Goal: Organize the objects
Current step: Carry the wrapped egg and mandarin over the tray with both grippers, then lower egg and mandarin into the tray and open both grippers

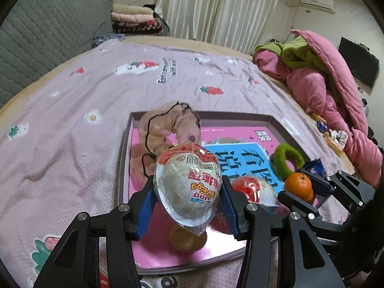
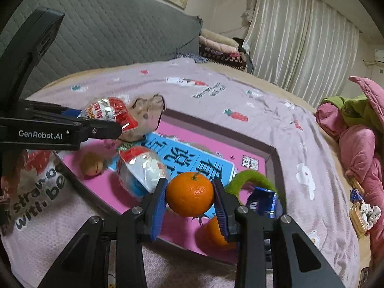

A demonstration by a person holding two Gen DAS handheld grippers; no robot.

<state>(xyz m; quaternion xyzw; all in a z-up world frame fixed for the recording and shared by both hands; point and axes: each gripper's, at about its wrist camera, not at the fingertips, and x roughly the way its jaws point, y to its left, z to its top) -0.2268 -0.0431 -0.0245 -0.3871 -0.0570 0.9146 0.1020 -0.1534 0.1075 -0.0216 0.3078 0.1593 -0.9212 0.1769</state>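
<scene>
My left gripper (image 1: 188,198) is shut on a wrapped egg in a red and white packet (image 1: 188,187), held above the pink box lid (image 1: 168,247). My right gripper (image 2: 189,198) is shut on an orange mandarin (image 2: 190,194), also above the box lid (image 2: 172,129). In the box lie a second wrapped egg (image 2: 141,170), a second mandarin (image 2: 217,232), a brown nut-like ball (image 2: 91,166), a green fuzzy ring (image 2: 252,180), a blue packet (image 2: 262,202) and a beige cloth (image 1: 165,129). The left gripper with its egg (image 2: 109,112) shows at the left of the right wrist view.
The box sits on a bed with a pink patterned sheet (image 1: 72,120). A heap of pink and green quilts (image 1: 324,79) lies at the right. A grey padded headboard (image 2: 108,31) and folded blankets (image 1: 134,19) stand at the back.
</scene>
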